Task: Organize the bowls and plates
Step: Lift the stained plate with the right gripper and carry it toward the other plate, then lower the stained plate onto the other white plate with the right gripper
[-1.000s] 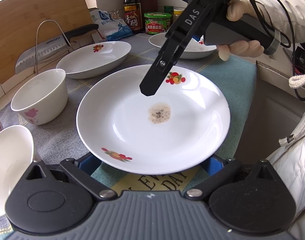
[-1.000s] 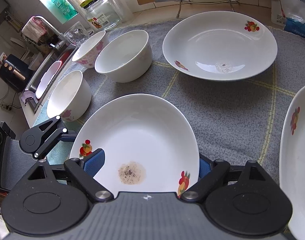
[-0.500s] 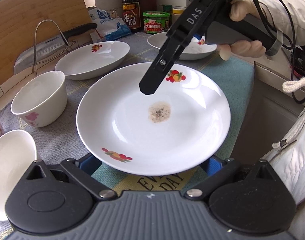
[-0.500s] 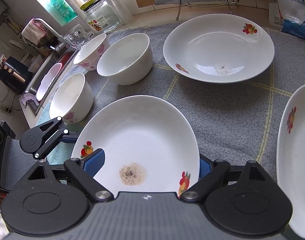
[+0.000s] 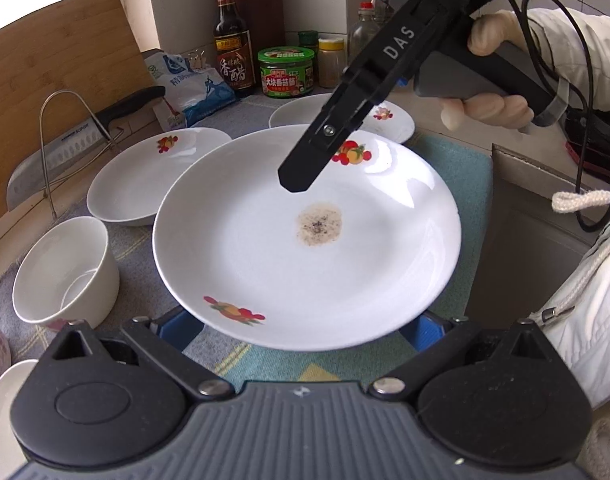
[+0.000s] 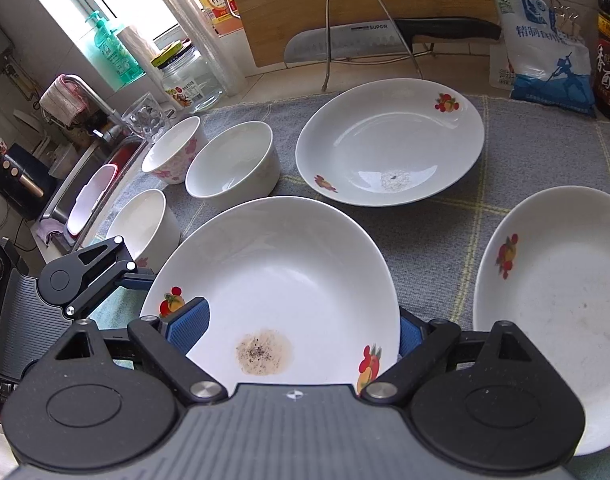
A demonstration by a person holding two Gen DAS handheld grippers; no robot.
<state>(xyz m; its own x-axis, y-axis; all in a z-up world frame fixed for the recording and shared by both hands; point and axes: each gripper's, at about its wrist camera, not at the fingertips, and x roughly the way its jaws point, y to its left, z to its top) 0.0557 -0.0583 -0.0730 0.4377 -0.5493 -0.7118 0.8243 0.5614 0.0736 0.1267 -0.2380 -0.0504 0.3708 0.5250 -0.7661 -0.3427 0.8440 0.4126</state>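
Observation:
A white plate point(image 5: 305, 264) with fruit prints and a brown stain is held off the grey cloth between both grippers. Its near rim lies over the fingers of my left gripper point(image 5: 301, 320). Those jaws stand wide and the plate hides their tips. In the right wrist view the same plate point(image 6: 289, 272) sits in my right gripper point(image 6: 301, 328), with the left pad point(image 6: 189, 320) on top of the plate and the right pad under the rim. Two more fruit-print plates point(image 6: 389, 144) point(image 6: 557, 304) lie on the cloth. Three bowls point(image 6: 233, 160) point(image 6: 173, 148) point(image 6: 145, 224) stand to the left.
A cleaver on a wire rack point(image 6: 345, 40) and a wooden board stand at the back. Sauce bottles, a salt bag point(image 6: 545, 48) and jars line the wall. A sink point(image 6: 93, 192) lies beyond the bowls. A person's gloved hand point(image 5: 493, 108) grips the right tool.
The stained plate has risen off the cloth together with both grippers. It now overlaps more of the plates behind it, and the bowls sit lower in the left wrist view.

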